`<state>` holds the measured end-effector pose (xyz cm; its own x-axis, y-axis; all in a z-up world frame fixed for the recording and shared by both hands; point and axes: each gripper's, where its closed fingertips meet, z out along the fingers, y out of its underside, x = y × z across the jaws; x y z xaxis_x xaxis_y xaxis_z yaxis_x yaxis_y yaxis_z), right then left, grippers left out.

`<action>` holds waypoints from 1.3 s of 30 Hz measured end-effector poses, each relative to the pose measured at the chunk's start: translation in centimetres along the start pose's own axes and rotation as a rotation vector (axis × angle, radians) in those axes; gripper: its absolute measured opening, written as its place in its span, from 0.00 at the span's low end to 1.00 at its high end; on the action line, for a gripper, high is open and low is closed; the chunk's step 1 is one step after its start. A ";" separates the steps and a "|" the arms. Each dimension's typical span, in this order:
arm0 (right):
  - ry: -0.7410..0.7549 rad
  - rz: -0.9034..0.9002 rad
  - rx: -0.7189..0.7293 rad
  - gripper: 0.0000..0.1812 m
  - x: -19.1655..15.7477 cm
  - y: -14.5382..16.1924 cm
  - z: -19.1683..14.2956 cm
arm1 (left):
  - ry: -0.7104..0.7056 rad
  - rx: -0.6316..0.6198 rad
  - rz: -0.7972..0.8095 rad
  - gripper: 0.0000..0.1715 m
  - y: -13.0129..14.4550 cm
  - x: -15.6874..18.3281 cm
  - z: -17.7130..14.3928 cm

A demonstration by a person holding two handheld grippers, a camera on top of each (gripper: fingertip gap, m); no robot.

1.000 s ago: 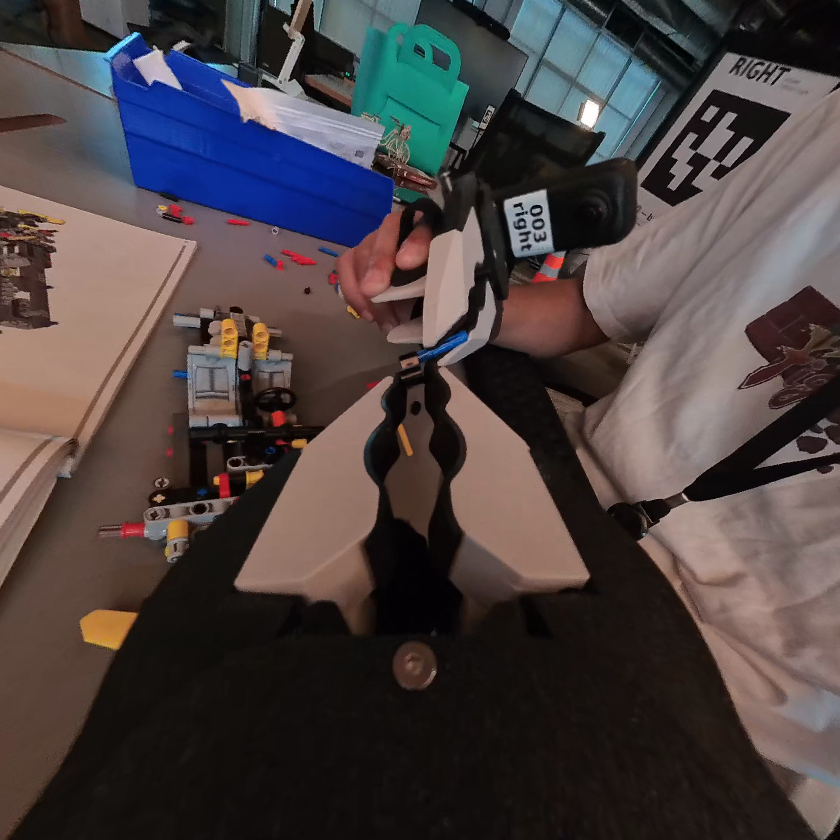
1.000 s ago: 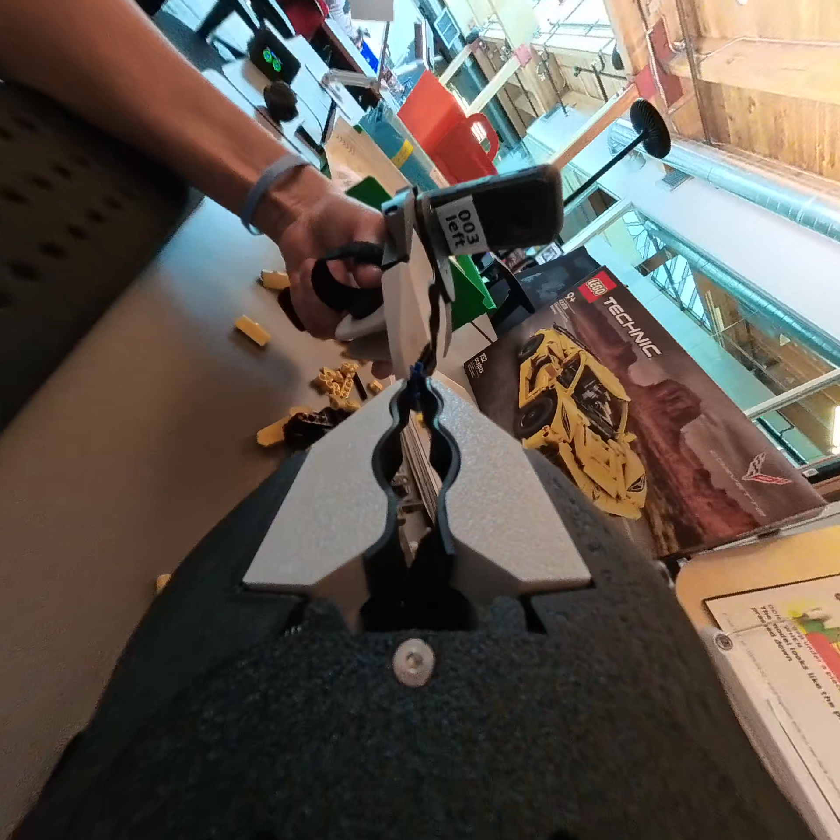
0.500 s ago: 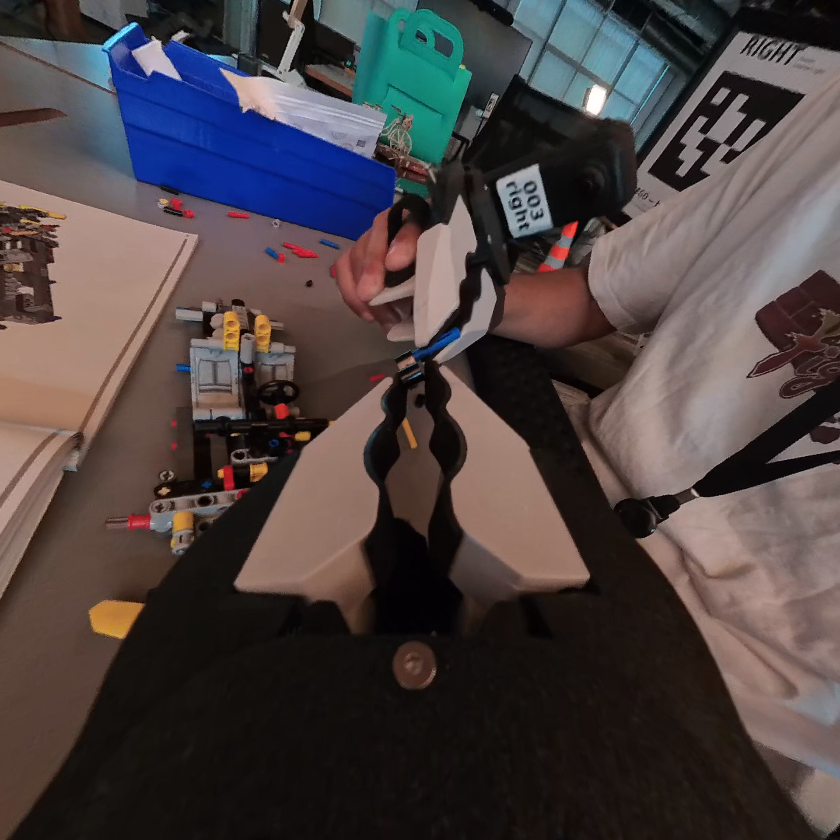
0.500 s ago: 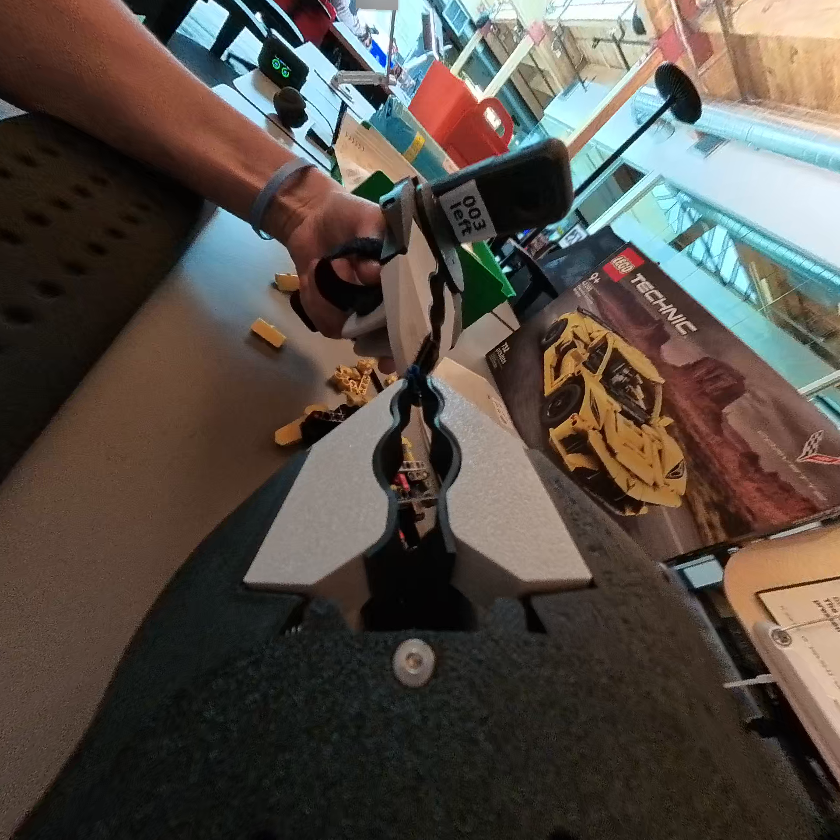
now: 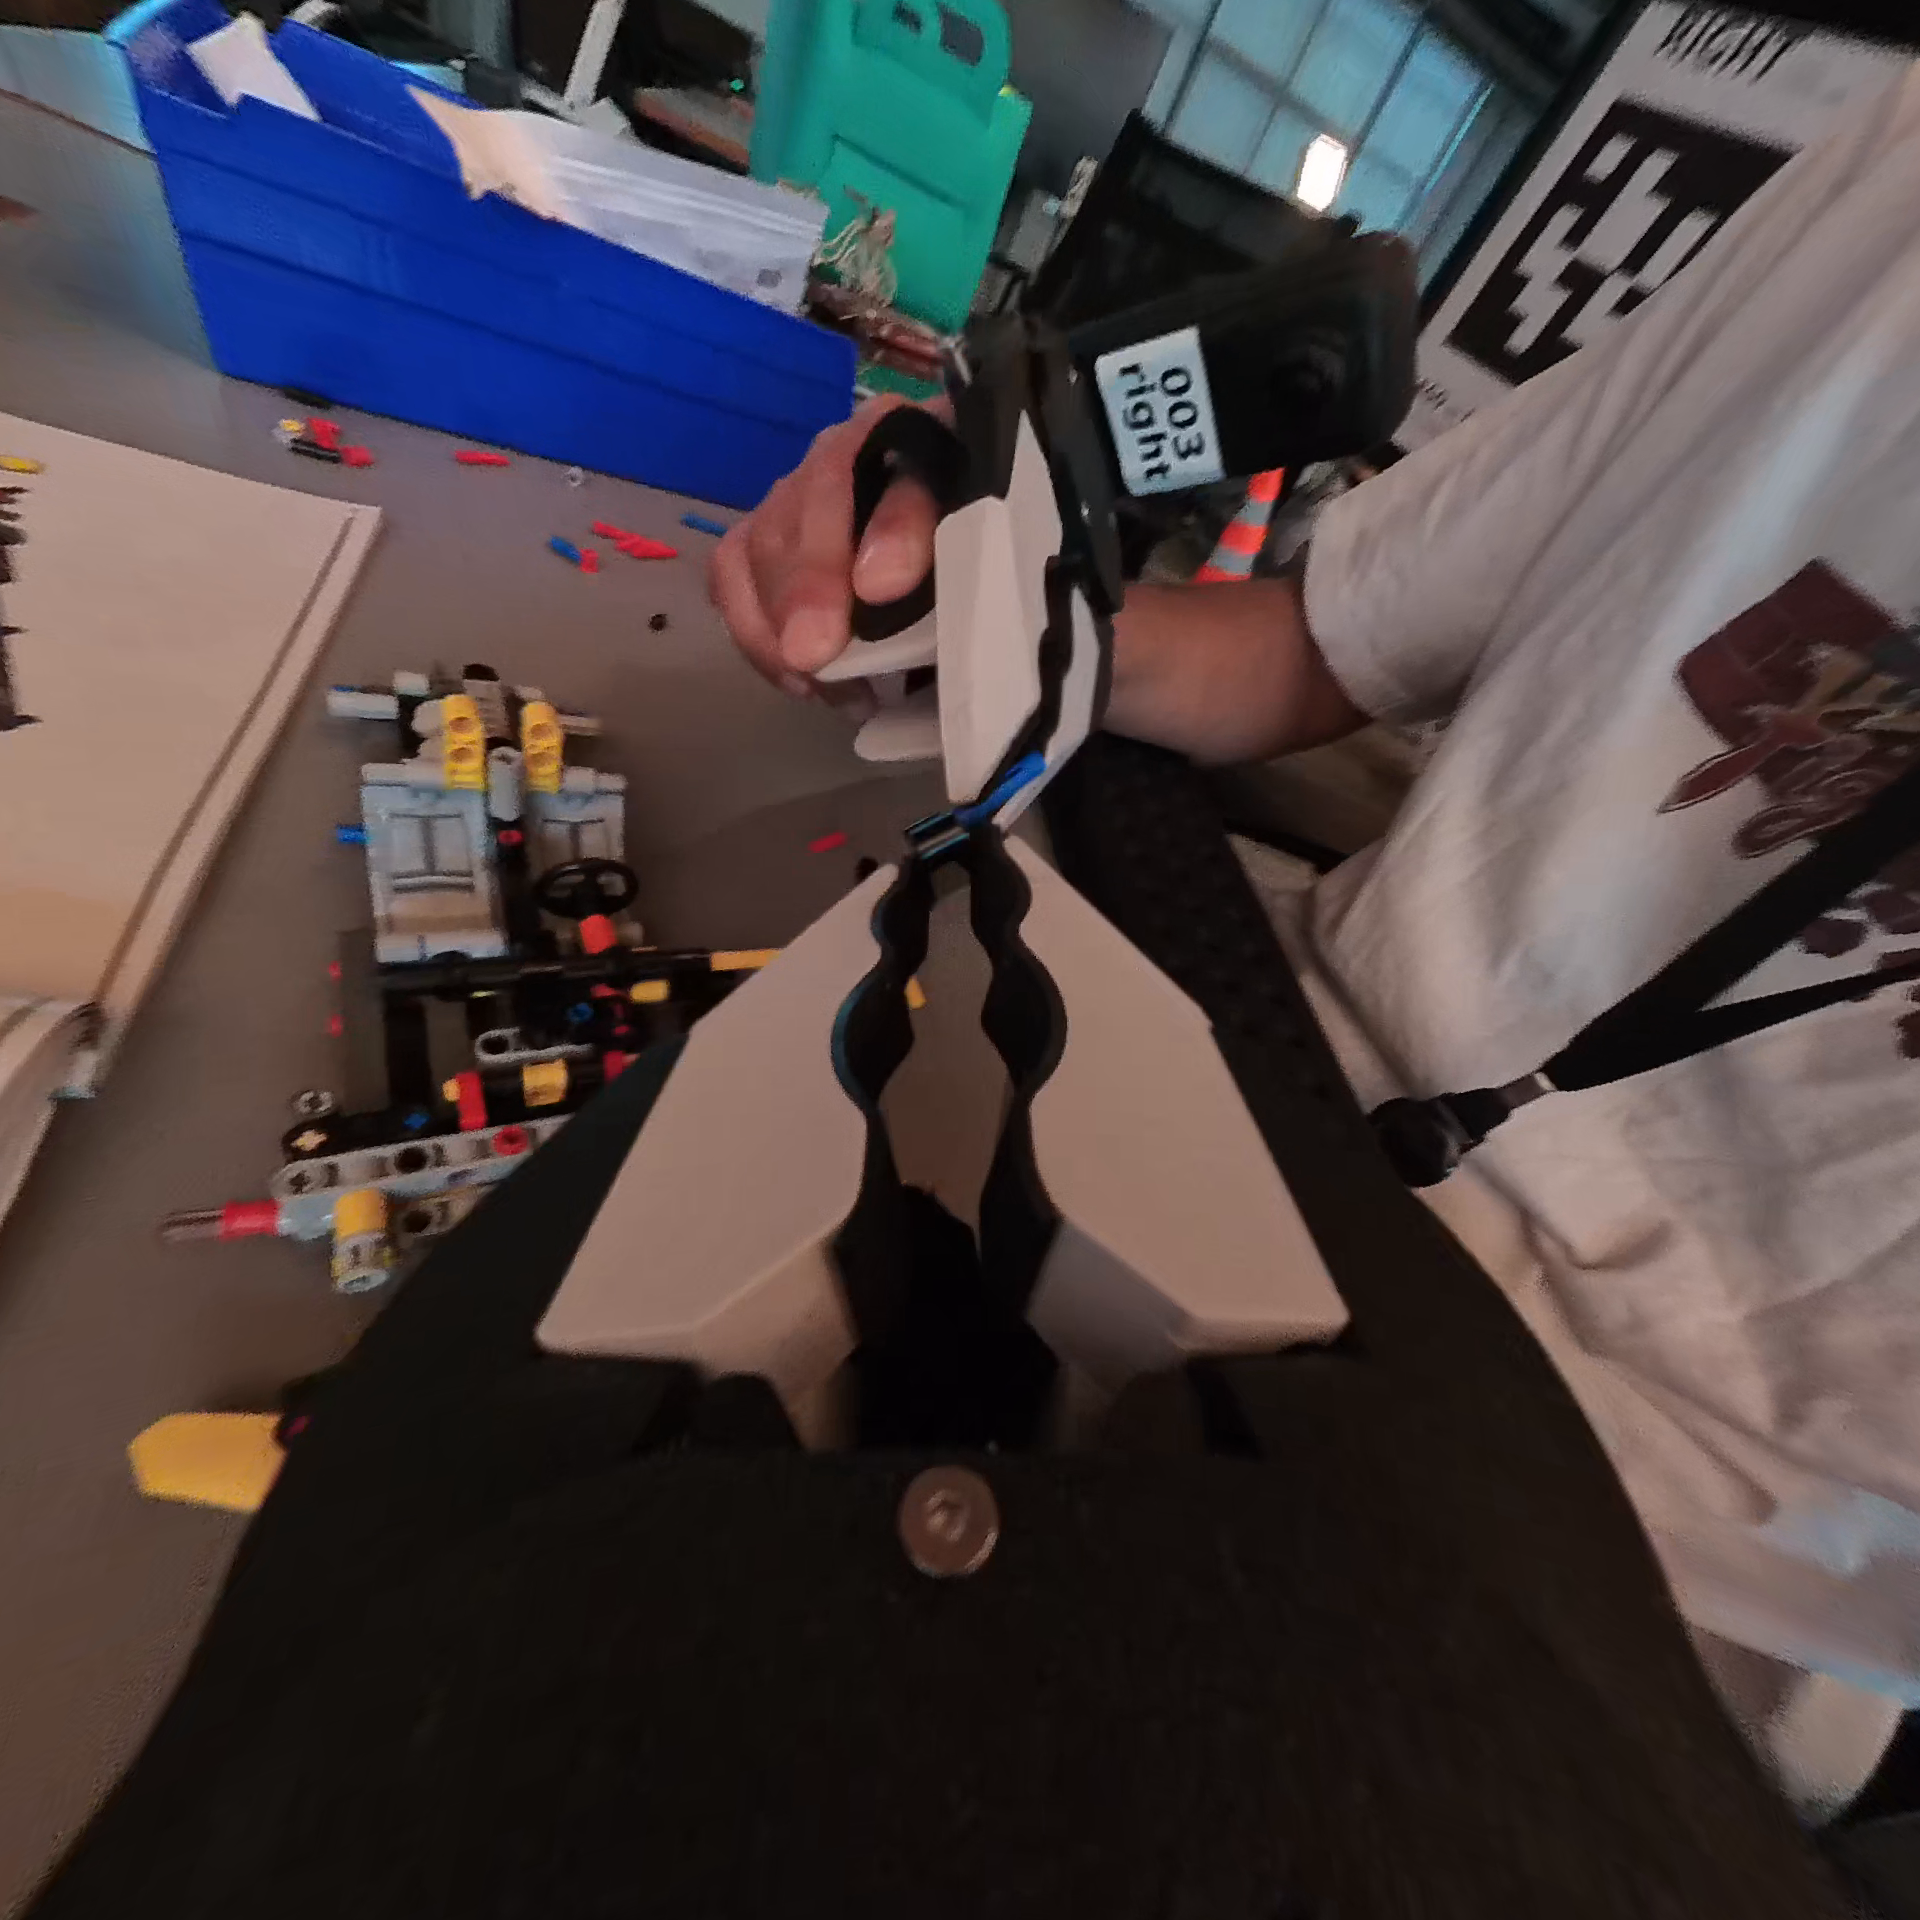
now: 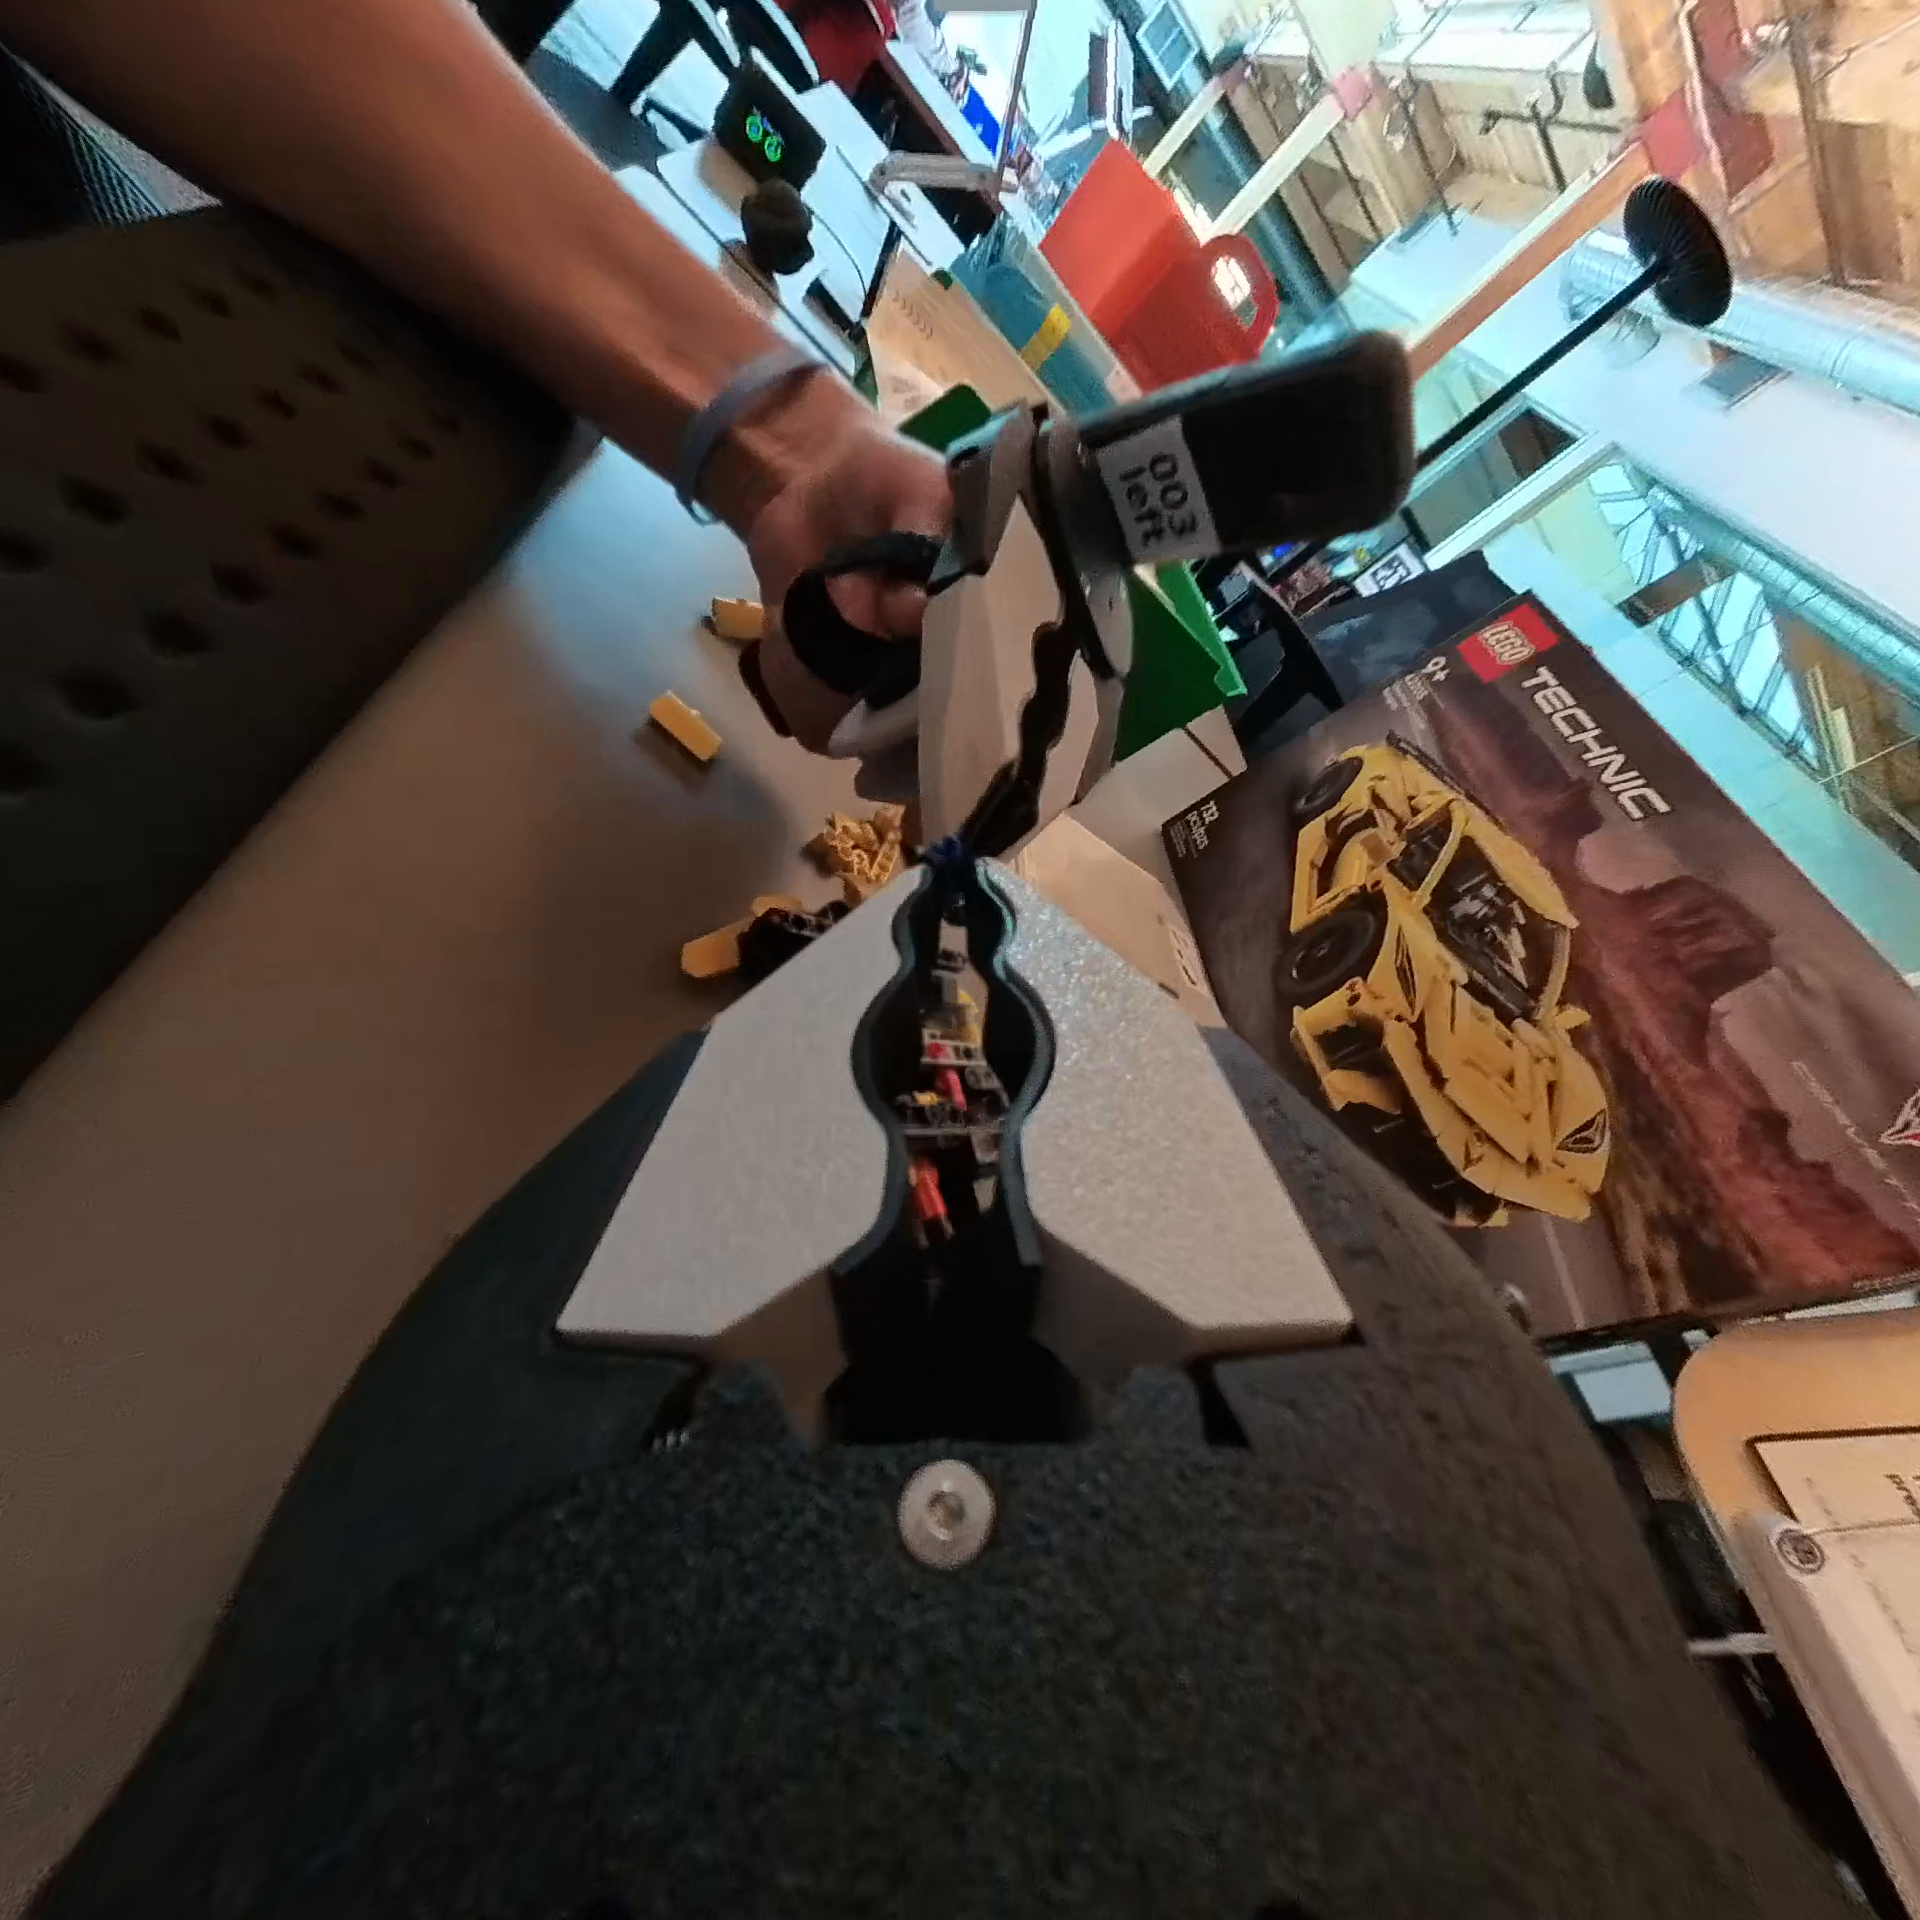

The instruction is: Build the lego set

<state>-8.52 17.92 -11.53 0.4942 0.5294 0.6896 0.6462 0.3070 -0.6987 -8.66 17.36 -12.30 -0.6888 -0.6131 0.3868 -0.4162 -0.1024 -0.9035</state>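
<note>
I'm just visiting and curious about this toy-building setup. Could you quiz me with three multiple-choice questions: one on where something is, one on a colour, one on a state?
1. Where is the half-built model?
A. on the table
B. inside the bin
C. on the booklet

2. What colour is the bin?
A. red
B. blue
C. green

3. How are the left tool and right tool?
A. both wide open
B. both shut on small pieces
C. lying on the table

Answers: 1 A, it sits on the grey table beside the booklet. 2 B, plainly blue. 3 B, tips meet, pinching a black piece and a blue pin.

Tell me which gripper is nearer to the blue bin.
Right. The right gripper is between the bin and the left gripper, which is farther back; their tips meet.
</note>
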 end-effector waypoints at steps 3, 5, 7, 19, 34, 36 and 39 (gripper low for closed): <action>0.004 0.025 0.026 0.02 0.2 -0.6 -0.2 | 0.044 0.029 -0.016 0.03 -0.4 0.5 -0.1; -0.017 0.023 -0.004 0.02 -0.2 0.0 -0.1 | 0.003 -0.015 0.007 0.03 0.2 0.1 0.2; -0.019 0.031 -0.004 0.02 -0.2 0.0 0.0 | -0.009 -0.022 0.013 0.03 0.3 0.1 0.1; -0.033 0.304 0.038 0.02 1.0 0.9 -0.2 | -0.103 -0.014 -0.021 0.03 0.0 -1.8 0.2; 0.417 1.354 0.639 0.02 10.7 0.6 -0.4 | -0.985 0.374 0.448 0.03 -7.8 -5.6 -2.1; 0.429 1.323 0.595 0.02 10.7 1.0 -0.1 | -0.968 0.374 0.423 0.03 -7.7 -5.6 -2.0; 0.401 1.329 0.563 0.02 10.2 1.1 0.3 | -0.974 0.375 0.428 0.03 -7.8 -5.5 -2.3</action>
<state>-2.95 23.94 -5.31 0.7081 0.4418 -0.5508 -0.6473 0.0944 -0.7564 -3.00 23.34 -6.93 0.0927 -0.9873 -0.1291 0.0606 0.1350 -0.9890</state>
